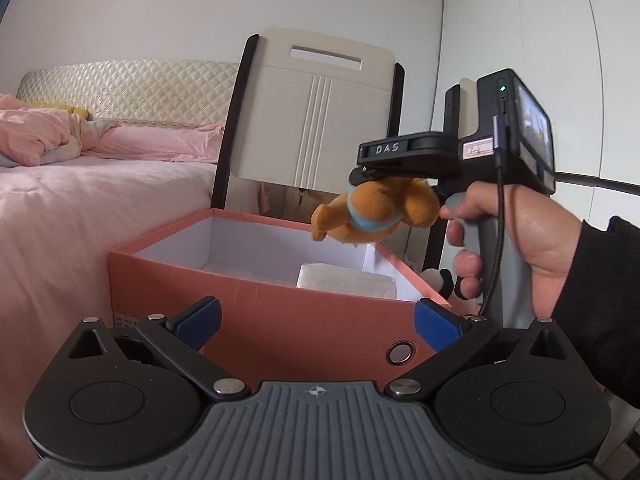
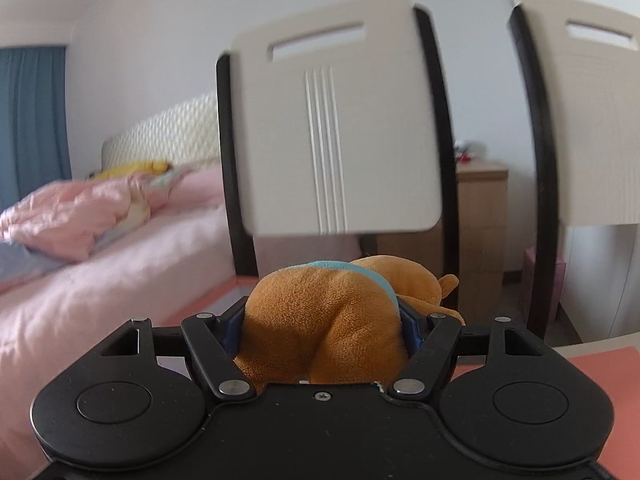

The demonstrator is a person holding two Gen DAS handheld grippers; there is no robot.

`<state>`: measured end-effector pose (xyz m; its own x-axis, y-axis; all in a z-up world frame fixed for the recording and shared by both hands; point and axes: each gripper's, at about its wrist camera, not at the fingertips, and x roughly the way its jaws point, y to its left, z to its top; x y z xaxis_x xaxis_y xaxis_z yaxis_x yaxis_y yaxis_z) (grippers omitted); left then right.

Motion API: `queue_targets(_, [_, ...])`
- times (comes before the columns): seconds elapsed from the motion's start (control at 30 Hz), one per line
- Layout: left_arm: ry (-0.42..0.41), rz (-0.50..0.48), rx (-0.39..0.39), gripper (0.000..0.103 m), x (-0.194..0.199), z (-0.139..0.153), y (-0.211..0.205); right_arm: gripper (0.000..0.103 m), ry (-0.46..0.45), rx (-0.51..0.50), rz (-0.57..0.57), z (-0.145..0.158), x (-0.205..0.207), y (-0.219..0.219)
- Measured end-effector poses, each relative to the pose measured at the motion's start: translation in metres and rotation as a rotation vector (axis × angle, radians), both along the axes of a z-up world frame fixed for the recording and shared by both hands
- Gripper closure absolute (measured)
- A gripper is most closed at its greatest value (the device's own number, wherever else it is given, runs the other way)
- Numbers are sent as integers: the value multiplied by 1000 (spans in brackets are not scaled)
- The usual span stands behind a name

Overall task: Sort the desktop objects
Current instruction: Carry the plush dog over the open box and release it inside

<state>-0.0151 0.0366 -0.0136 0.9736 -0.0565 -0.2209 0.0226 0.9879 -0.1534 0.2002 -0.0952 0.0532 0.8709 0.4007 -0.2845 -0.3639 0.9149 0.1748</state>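
Right tool (image 2: 322, 330) clamped on orange plush toy with blue band (image 2: 324, 316), above open pink cardboard box (image 1: 256, 312). Left tool (image 1: 318, 322) wide open, empty, box at its 12 o'clock.

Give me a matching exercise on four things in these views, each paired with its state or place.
Things:
1. orange plush toy
2. pink box
3. left gripper
4. white packet

States or places:
A. lies inside the box
B. fingers spread, nothing between them
C. clamped in the right gripper, above the box
D. lidless, beside the bed

Pairs: 1-C, 2-D, 3-B, 4-A
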Motion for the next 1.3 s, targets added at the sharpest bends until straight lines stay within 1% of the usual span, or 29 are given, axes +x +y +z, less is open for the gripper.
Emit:
queue_targets(0.13, [11, 2, -26, 0, 1, 0, 6, 32, 73, 2, 8, -7, 13, 7])
queue_targets(0.2, [15, 2, -37, 0, 0, 0, 8, 32, 90, 3, 6, -9, 15, 8])
queue_targets(0.3, [16, 3, -51, 0, -1, 1, 11, 32, 87, 20, 4, -5, 19, 10])
queue_targets(0.4, [16, 7, -60, 0, -2, 1, 12, 32, 73, 62, 15, -1, 19, 10])
queue_targets(0.53, [19, 10, -64, 0, -2, 0, 13, 32, 43, 110, 42, 8, 18, 13])
queue_targets(0.7, [23, 11, -63, 0, -1, -2, 14, 32, 24, 141, 71, 14, 16, 19])
queue_targets(0.8, [29, 15, -64, 0, 0, -3, 16, 32, 29, 118, 71, 11, 19, 24])
queue_targets(0.93, [33, 17, -69, 0, 1, -3, 16, 32, 98, 99, 47, -5, 33, 22])
queue_targets(1.1, [36, 12, -63, 0, 0, -4, 15, 29, 176, 86, 9, -22, 46, 16])
queue_targets(1.17, [35, 10, -59, 0, 1, -4, 15, 26, 187, 82, 2, -25, 47, 13])
queue_targets(1.23, [34, 8, -55, 0, 1, -5, 14, 25, 186, 78, -2, -26, 46, 11])
queue_targets(1.3, [33, 5, -52, 0, 1, -5, 13, 20, 172, 77, -3, -25, 41, 8])
